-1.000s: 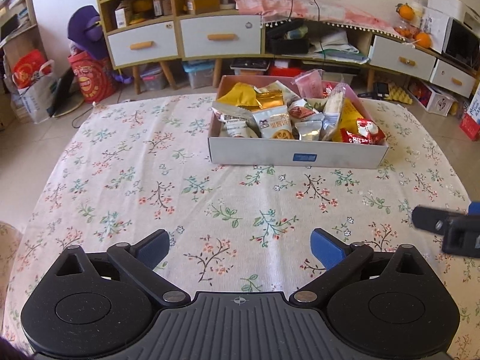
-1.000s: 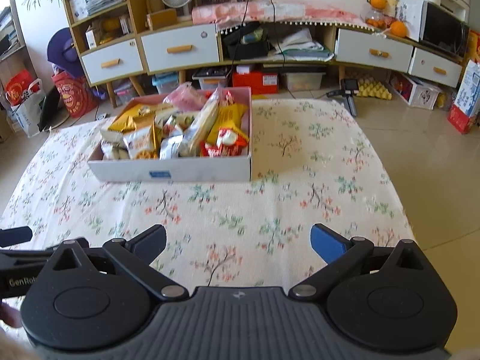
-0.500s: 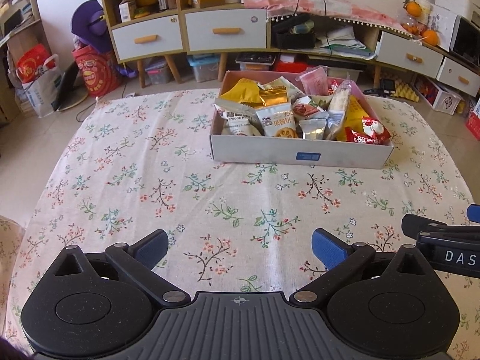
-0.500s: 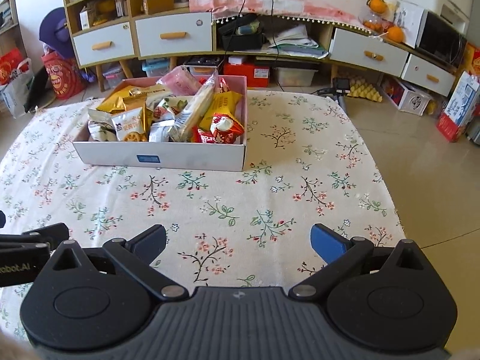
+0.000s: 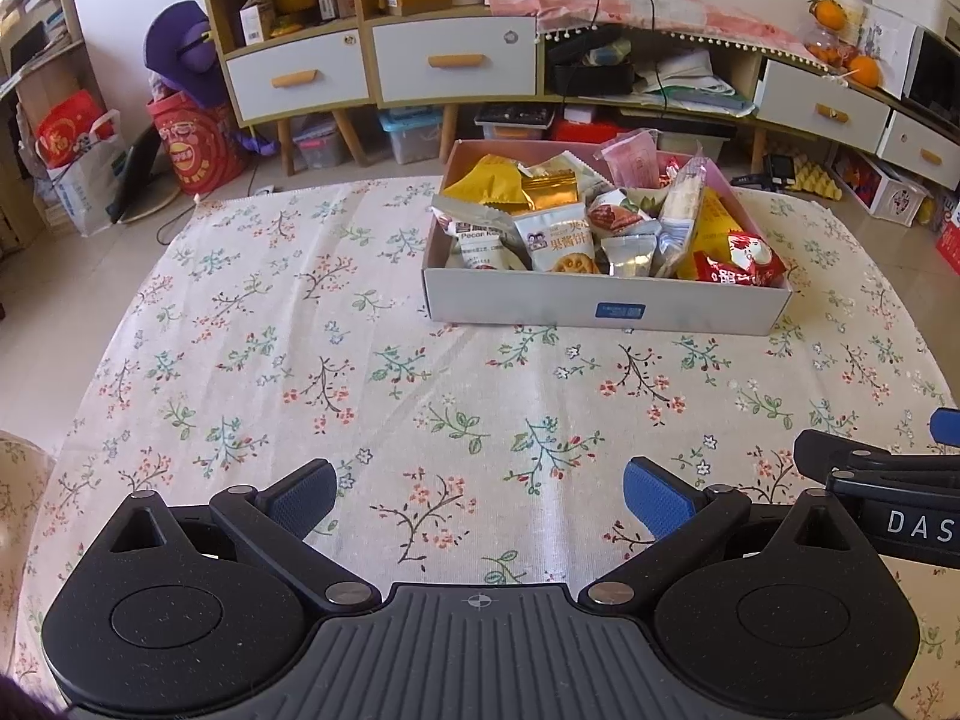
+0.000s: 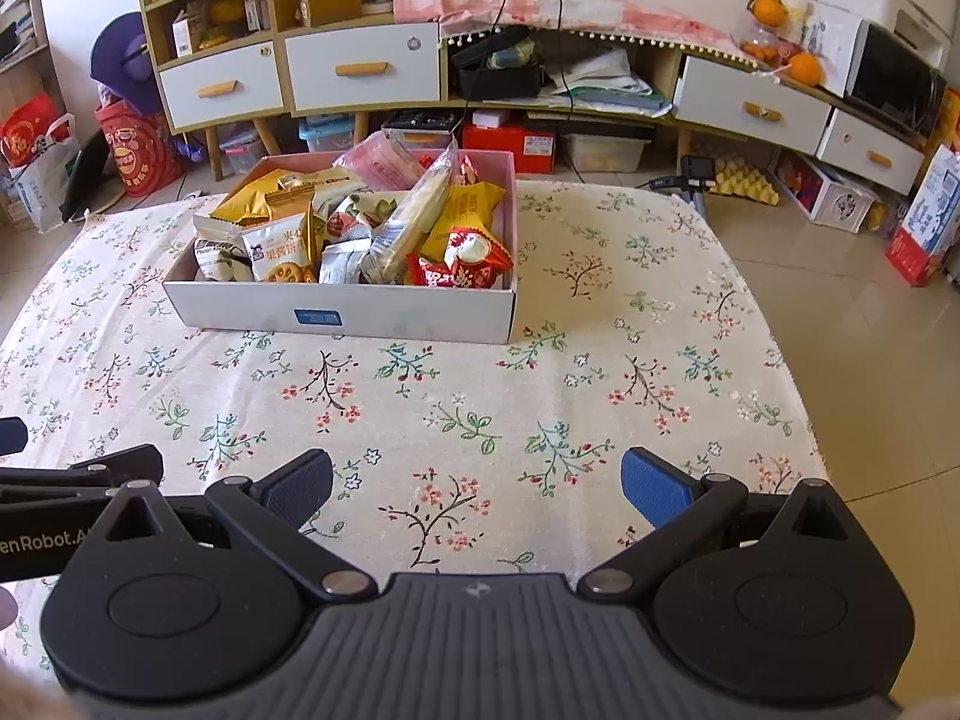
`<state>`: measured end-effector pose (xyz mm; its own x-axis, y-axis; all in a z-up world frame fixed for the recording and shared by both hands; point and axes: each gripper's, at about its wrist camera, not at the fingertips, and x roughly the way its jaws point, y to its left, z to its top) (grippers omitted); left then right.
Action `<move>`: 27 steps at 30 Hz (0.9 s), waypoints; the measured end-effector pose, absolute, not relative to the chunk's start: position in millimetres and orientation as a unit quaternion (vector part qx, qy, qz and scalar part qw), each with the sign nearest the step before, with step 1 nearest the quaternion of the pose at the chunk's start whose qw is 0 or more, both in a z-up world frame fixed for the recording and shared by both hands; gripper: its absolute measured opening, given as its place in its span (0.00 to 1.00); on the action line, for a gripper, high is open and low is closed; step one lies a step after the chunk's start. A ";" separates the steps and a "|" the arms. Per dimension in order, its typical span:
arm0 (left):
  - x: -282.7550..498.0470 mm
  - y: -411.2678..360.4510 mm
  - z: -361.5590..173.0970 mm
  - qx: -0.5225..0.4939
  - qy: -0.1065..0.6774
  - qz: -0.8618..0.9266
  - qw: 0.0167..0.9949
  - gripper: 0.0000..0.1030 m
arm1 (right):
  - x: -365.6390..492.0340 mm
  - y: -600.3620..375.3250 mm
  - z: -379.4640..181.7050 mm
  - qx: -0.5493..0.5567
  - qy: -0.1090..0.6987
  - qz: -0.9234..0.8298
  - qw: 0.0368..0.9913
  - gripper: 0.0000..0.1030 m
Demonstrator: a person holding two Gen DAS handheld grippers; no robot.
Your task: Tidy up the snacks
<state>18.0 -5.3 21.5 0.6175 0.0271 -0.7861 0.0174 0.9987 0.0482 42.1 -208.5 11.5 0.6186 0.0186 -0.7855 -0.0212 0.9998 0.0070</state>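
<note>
Left black two-finger gripper (image 5: 477, 495) with blue pads: spread wide apart, nothing between the fingers, poised over the near part of the floral cloth-covered table (image 5: 252, 360). Right black two-finger gripper (image 6: 477, 483): likewise spread apart and empty, over the same near part. Seen from the left wrist only as a cut-off black side piece at the right edge, lettering partly legible.

Beyond both, well apart from the fingertips: shallow white cardboard box (image 5: 606, 303) with pink inside, resting on the cloth toward the far side. Packed in the box: assorted snack packets (image 5: 555, 237), overlapping, lower parts hidden by the near wall. Nearest that wall, a red-and-white crinkled packet (image 6: 465, 261) at the box's right corner; print too small to read.

Behind the box, past the table: wooden cabinet with white drawers (image 6: 360, 69), far right end cut off.
</note>
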 end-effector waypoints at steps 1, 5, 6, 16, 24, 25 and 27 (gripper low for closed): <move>18.1 -5.2 21.3 0.025 0.438 0.003 0.899 1.00 | 42.1 -208.7 11.2 -0.001 0.438 0.011 0.899 1.00; 18.1 -4.4 21.5 0.024 0.438 0.004 0.898 1.00 | 42.3 -207.3 10.9 -0.006 0.438 0.006 0.899 1.00; 18.1 -4.4 21.4 0.024 0.438 0.004 0.898 1.00 | 42.1 -206.8 10.7 -0.008 0.438 0.005 0.899 1.00; 17.9 -4.8 21.4 0.026 0.439 0.004 0.898 1.00 | 42.3 -205.1 10.4 -0.011 0.440 0.009 0.898 1.00; 17.8 -5.4 21.8 0.025 0.439 0.003 0.898 1.00 | 42.3 -205.0 10.2 -0.010 0.440 0.009 0.898 1.00; 17.7 -5.5 21.7 0.025 0.439 0.003 0.898 1.00 | 42.2 -204.9 10.2 -0.010 0.439 0.009 0.898 1.00; 17.7 -5.5 21.7 0.025 0.439 0.003 0.898 1.00 | 42.2 -205.0 10.0 -0.010 0.439 0.009 0.898 1.00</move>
<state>17.7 -5.5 21.7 0.6139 0.0272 -0.7889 0.0173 0.9987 0.0478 42.2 -205.0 10.0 0.6139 0.0071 -0.7893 -0.0251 0.9996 -0.0106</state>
